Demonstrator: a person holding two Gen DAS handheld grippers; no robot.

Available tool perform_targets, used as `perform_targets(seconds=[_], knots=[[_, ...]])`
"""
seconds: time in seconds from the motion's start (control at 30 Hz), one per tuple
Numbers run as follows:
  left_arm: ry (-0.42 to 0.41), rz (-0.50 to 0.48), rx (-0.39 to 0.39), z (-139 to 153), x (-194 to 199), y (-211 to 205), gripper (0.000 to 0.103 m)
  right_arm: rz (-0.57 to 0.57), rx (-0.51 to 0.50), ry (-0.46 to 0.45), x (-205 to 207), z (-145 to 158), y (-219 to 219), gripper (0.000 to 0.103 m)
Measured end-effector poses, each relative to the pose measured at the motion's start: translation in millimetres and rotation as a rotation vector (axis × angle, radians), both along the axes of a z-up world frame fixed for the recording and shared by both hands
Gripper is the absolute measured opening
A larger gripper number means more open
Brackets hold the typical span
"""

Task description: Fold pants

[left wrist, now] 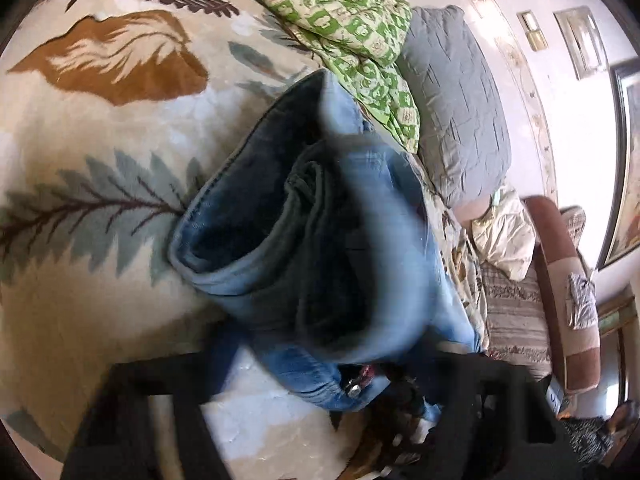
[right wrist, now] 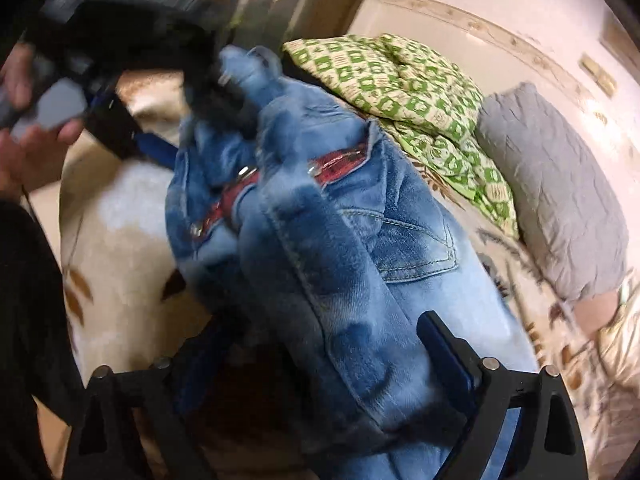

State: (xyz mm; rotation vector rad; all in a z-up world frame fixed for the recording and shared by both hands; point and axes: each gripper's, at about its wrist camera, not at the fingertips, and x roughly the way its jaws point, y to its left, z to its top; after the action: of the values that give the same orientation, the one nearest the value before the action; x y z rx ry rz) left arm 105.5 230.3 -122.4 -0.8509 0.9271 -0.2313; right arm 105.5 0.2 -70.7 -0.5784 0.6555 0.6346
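The pants (right wrist: 340, 248), a pair of faded blue jeans, lay bunched on the bed (left wrist: 80, 300), over its leaf-patterned cover and just beside a green checked quilt (left wrist: 352, 28) and a grey pillow (left wrist: 456, 108). In the right wrist view the waistband, with its red lining and metal studs, ran across the middle, and a back pocket faced up.

The left tool (right wrist: 208, 80), gripped by a hand (right wrist: 24, 128), was clenched on a wad of denim at the waistband end. The right tool (right wrist: 320, 364) stood astride a thick fold of the pants; its right pad met the cloth, but the left finger was hidden behind the fold, so a true pinch could not be told.

The denim looked heavy and thick for cloth, yet limp: it would likely sag and slump wherever it was unsupported. Its rough weave should grip well rather than slide. Layers looked prone to shift against each other, so a shallow pinch might catch only the top one. The firmest holds seemed to be the stitched waistband and the side seams, taken at two well-separated points so the fold could hang straight.
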Motion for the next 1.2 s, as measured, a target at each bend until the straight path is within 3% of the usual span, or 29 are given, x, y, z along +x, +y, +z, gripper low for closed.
perform_targets(seconds=[0.1, 0.13, 0.2, 0.37, 0.47, 0.53, 0.57, 0.6, 0.7, 0.73, 0.77, 0.83, 1.0, 1.1, 1.2], knots=[[-0.017, -0.018, 0.0, 1.9, 6.5, 2.4, 0.033, 0.01, 0.018, 0.019, 3.9, 0.6, 7.5, 0.051], [-0.036, -0.016, -0.003, 3.8, 8.1, 4.6, 0.027, 0.015, 0.014, 0.008, 3.4, 0.7, 11.3, 0.048], [-0.074, -0.005, -0.001, 15.2, 10.7, 10.1, 0.026, 0.014, 0.02, -0.006, 4.1, 2.1, 18.5, 0.038], [-0.136, 0.021, 0.079, 46.4, 14.3, 30.4, 0.023, 0.019, 0.093, -0.006, 13.3, 21.2, 37.4, 0.036], [-0.088, 0.014, 0.129, 42.7, 19.0, 36.5, 0.023, 0.035, 0.073, -0.01, 13.6, 21.6, 56.6, 0.036], [-0.047, -0.003, 0.177, 30.7, 21.7, 34.2, 0.027, 0.024, 0.022, 0.011, 16.1, 11.5, 66.8, 0.038], [-0.035, -0.004, 0.198, 26.4, 20.5, 33.7, 0.036, 0.016, 0.006, 0.017, 16.3, 5.9, 69.2, 0.052], [-0.029, -0.005, 0.2, 22.4, 19.8, 34.5, 0.038, 0.01, -0.003, 0.021, 15.9, 2.0, 70.1, 0.069], [-0.002, 0.024, 0.175, 18.8, 13.4, 40.5, 0.07, -0.023, 0.004, 0.013, 14.6, 3.1, 64.0, 0.079], [-0.01, 0.057, 0.206, 24.3, 8.2, 42.0, 0.085, -0.028, 0.015, 0.023, 14.4, 6.9, 60.0, 0.079], [-0.041, 0.088, 0.241, 32.6, 2.9, 42.2, 0.09, -0.034, 0.023, 0.023, 13.8, 11.0, 56.4, 0.079], [-0.122, 0.094, 0.299, 52.5, -6.0, 41.0, 0.091, -0.04, 0.041, 0.006, 6.5, 20.6, 46.7, 0.083], [-0.176, 0.034, 0.503, 86.7, -4.8, 8.4, 0.091, -0.114, 0.086, 0.004, -6.6, 46.6, 3.8, 0.088], [-0.262, -0.055, 0.713, 108.1, -3.1, -41.8, 0.091, -0.206, 0.128, 0.031, -14.1, 56.6, -39.1, 0.088], [-0.397, -0.215, 0.887, 124.1, -2.0, -110.2, 0.091, -0.346, 0.197, 0.091, -29.6, 59.0, -97.5, 0.089]])
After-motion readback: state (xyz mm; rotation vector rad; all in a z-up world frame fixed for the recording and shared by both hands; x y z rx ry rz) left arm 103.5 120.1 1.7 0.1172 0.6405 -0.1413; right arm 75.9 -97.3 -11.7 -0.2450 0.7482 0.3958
